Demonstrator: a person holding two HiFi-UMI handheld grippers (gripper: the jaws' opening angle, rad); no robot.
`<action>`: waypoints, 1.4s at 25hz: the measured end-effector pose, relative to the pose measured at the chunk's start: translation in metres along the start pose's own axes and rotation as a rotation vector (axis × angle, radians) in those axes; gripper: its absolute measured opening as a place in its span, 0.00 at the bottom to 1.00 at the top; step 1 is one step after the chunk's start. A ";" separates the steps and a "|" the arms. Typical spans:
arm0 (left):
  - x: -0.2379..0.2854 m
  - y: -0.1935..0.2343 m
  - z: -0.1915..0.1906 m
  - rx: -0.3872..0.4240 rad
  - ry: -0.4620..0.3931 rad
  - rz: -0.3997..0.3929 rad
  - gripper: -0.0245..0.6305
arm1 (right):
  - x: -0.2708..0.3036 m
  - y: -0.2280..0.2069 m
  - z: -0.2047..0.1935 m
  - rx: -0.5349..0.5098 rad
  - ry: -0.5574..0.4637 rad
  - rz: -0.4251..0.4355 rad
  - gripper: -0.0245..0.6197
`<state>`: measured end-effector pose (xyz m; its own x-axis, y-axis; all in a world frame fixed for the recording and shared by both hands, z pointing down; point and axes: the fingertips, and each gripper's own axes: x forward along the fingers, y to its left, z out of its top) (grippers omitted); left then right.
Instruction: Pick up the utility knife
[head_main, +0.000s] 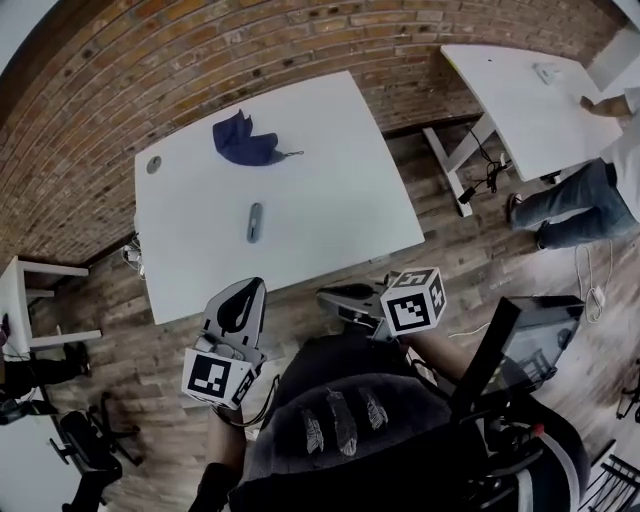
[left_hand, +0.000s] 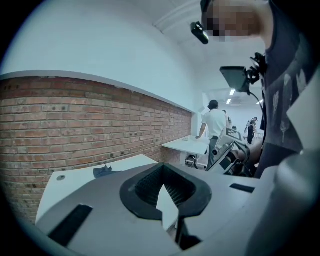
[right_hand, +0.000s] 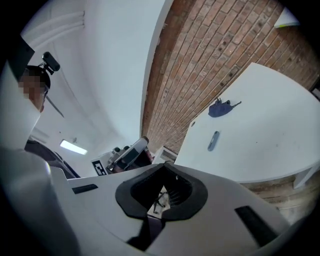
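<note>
White table (head_main: 340, 190): grey utility knife (head_main: 254, 222) mid-table; crumpled dark blue cloth (head_main: 243, 141) near far edge, well apart.

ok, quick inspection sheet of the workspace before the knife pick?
Surface: white table, mostly bare; round grommet near one far corner.
Job's things: utility knife lying flat mid-table, untouched, apart from everything else.
Clutter: dark blue cloth, crumpled, on the wall side of the knife, not touching it.
Grippers: left gripper and right gripper both shut and empty, held by the table's near edge, short of the knife.
Cables: dark cable hanging under the second table; white cable on the floor.
Surroundings: brick wall, wood floor, a person by the second table.
</note>
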<state>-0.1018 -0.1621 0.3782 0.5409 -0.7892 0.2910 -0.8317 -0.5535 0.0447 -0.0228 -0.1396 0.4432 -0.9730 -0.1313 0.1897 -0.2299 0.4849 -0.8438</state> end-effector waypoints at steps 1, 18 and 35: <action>0.006 -0.001 0.002 0.004 0.006 0.007 0.04 | -0.005 -0.004 0.002 0.010 0.017 0.012 0.04; 0.042 0.032 0.004 0.085 0.078 0.108 0.04 | -0.021 -0.050 0.018 0.020 0.102 0.005 0.04; 0.071 0.147 -0.091 0.099 0.284 -0.037 0.04 | 0.075 -0.065 0.052 -0.124 0.196 -0.275 0.04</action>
<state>-0.1968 -0.2757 0.4922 0.5021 -0.6700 0.5468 -0.7882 -0.6147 -0.0294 -0.0795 -0.2257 0.4859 -0.8570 -0.1085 0.5038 -0.4722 0.5570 -0.6832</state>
